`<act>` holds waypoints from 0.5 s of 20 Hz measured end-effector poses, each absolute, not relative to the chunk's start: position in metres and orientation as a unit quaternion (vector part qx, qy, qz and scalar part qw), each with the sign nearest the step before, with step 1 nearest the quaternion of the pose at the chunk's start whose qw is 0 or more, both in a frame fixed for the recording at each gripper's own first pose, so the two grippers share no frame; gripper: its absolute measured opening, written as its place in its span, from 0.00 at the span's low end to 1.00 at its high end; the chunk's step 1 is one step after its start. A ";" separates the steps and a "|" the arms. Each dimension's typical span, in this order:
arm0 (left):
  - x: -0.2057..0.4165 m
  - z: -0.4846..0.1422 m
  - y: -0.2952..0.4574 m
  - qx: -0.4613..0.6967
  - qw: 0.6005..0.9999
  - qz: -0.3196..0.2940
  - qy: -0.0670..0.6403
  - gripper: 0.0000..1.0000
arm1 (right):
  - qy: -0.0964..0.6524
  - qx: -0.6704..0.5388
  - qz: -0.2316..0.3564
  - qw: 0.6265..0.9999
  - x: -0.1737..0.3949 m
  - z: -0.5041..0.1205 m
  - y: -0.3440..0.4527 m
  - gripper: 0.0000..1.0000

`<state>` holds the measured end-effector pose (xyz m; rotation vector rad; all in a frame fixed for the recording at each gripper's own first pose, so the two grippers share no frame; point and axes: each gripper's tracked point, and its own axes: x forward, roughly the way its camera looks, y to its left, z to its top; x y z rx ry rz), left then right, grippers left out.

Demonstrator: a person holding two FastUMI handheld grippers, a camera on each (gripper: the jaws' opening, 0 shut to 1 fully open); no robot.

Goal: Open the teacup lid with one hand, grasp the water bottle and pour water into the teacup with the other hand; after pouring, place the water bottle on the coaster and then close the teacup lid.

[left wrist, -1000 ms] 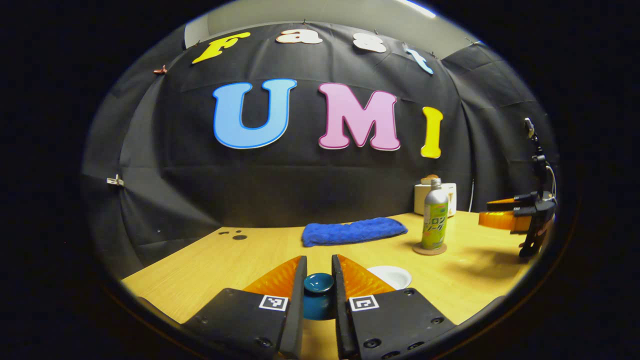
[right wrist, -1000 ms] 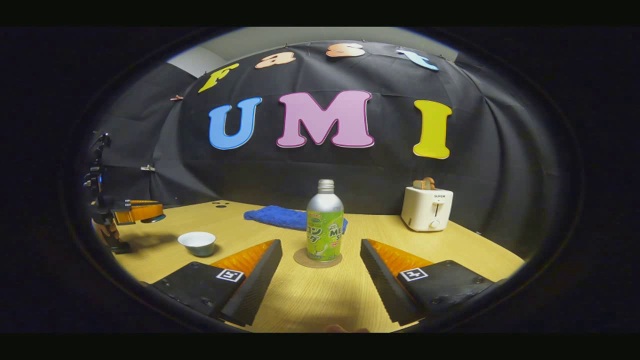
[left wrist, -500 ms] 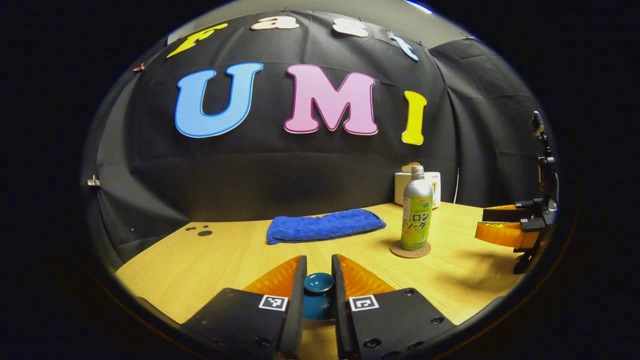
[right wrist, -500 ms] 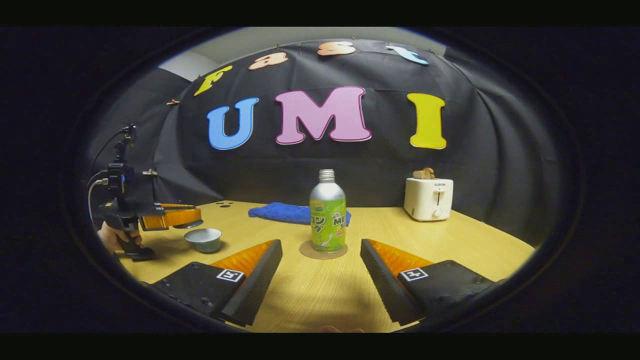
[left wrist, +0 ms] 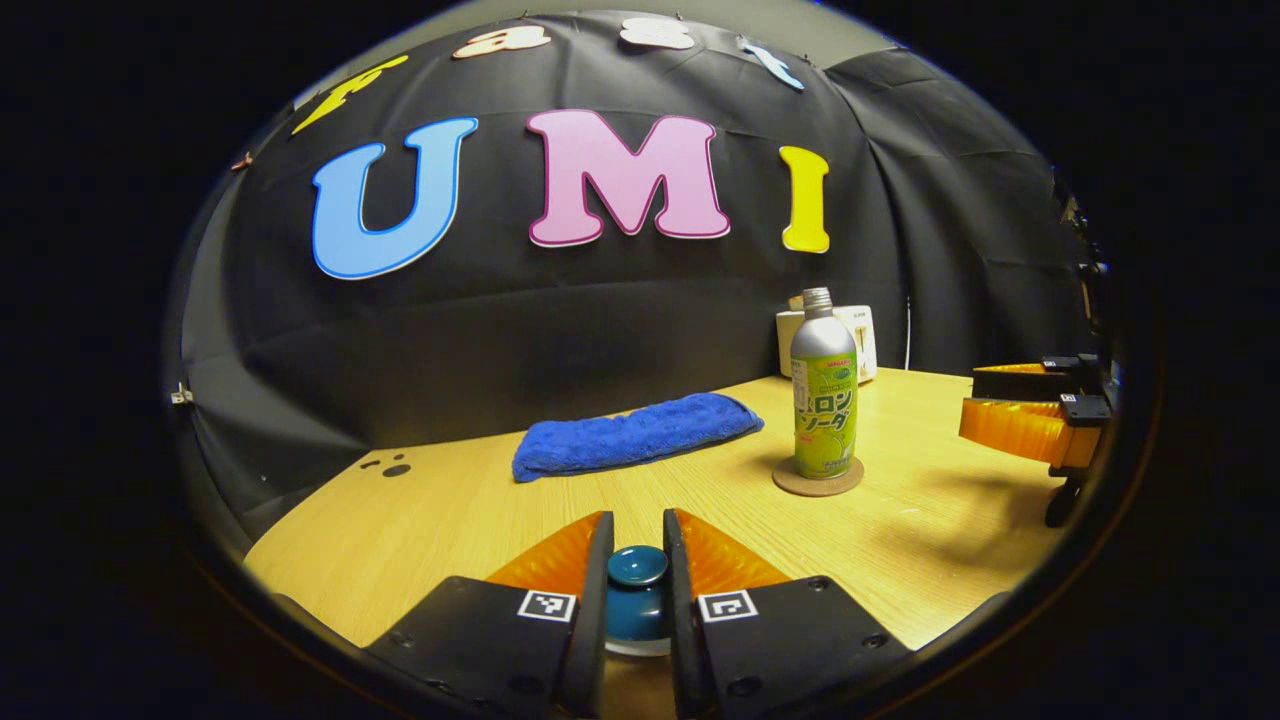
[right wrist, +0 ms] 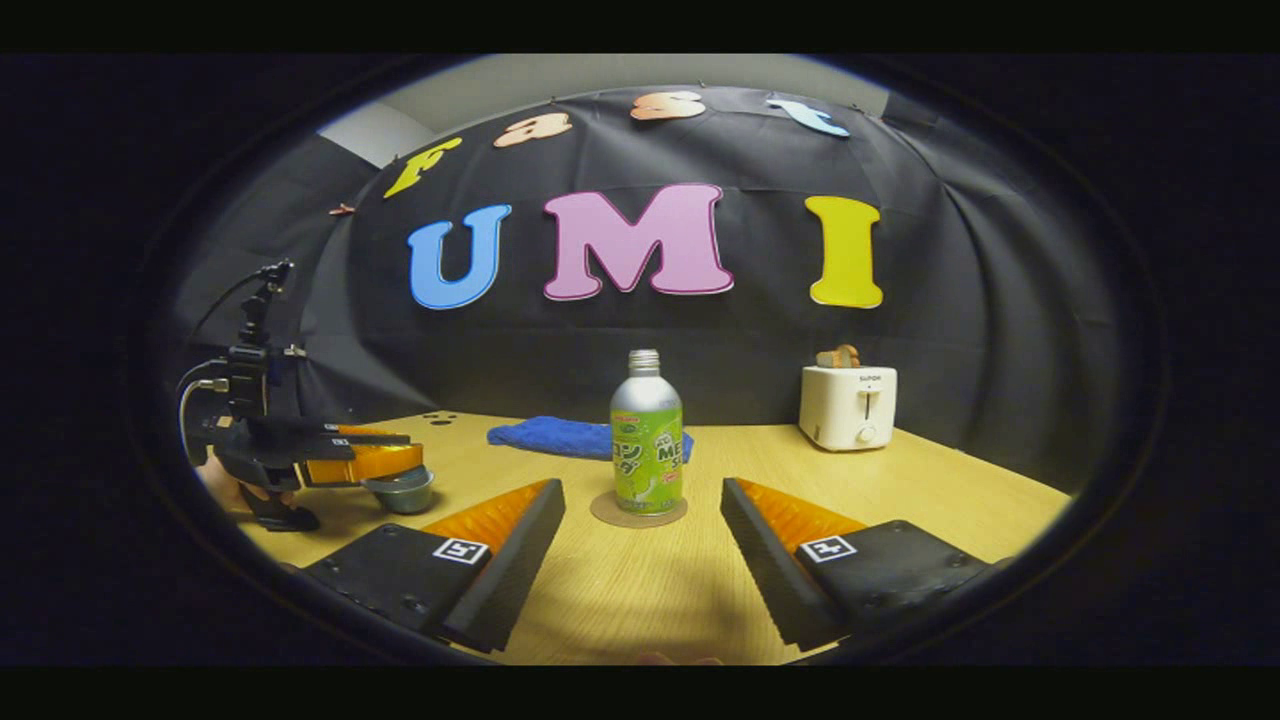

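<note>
Fingers of the left gripper [left wrist: 637,560] are drawn in narrow on the knob of the teacup lid [left wrist: 637,590], one pressing each side; the lid hangs knob-up and level between them, low and central in the left gripper view. From the right gripper view that same gripper [right wrist: 385,462] reaches out level above the bench [right wrist: 640,590], held from below by a hand [right wrist: 235,488]; the teacup [right wrist: 402,490] sits just under its fingers — whether lid and cup touch cannot be told. The right gripper [right wrist: 642,520] has its fingers spread wide with nothing between them, pointing along the bench straight at the water bottle [right wrist: 647,440]; it is near the bottle but not touching. The bottle stands upright on the round coaster [right wrist: 638,512], long axis vertical, neck up, uncapped. Behind it lies a blue towel [right wrist: 560,437], stretched crosswise; a white toaster [right wrist: 848,405] stands at the far right of the bench by the black cloth.
</note>
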<state>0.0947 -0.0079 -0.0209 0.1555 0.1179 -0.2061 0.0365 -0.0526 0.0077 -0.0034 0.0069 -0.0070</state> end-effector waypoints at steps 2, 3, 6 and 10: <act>0.096 -0.022 -0.010 0.083 0.989 -0.103 0.060 0.30 | 0.003 -0.002 -0.010 1.000 0.036 0.007 -0.055 0.97; 0.096 -0.023 -0.010 0.085 0.989 -0.102 0.061 0.31 | 0.003 -0.002 -0.014 1.000 0.037 0.007 -0.057 0.97; 0.096 -0.022 -0.010 0.088 0.989 -0.101 0.062 0.31 | 0.003 -0.002 -0.014 1.000 0.037 0.008 -0.056 0.97; 0.097 -0.027 -0.013 0.101 0.987 -0.102 0.073 0.34 | 0.003 -0.002 -0.014 1.000 0.038 0.008 -0.056 0.97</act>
